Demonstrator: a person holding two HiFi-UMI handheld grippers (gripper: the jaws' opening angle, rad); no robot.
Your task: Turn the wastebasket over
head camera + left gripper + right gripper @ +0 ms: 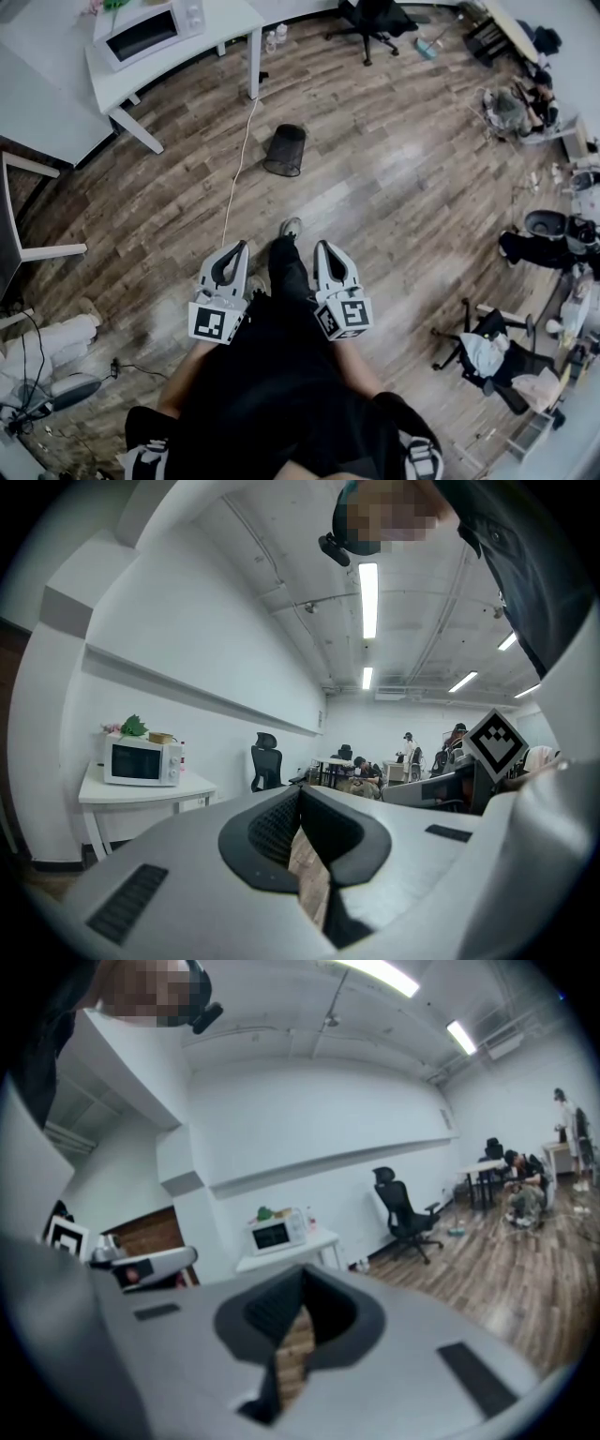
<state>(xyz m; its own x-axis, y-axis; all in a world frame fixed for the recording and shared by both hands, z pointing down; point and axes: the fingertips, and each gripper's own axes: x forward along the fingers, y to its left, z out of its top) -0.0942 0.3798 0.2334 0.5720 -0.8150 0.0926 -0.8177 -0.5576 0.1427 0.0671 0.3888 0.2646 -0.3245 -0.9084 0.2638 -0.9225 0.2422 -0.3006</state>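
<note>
Since the wastebasket looks like black wire mesh, it's prob light, stiff, slightly springy, w/ holes that give grip; best hold = rim or mesh wall, one gripper per side. It's on the floor well ahead of both grippers, approx btwn them. Contents: none seen, inside not visible. Left gripper & right gripper: jaws together, nothing btwn

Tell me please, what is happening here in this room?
A person stands on the wood floor and holds a two-jaw gripper in each hand. The left gripper and the right gripper are both shut with nothing between the jaws. The black mesh wastebasket is on the floor ahead, near the white table with a microwave. Neither gripper touches it, so turning it over has not begun.
</note>
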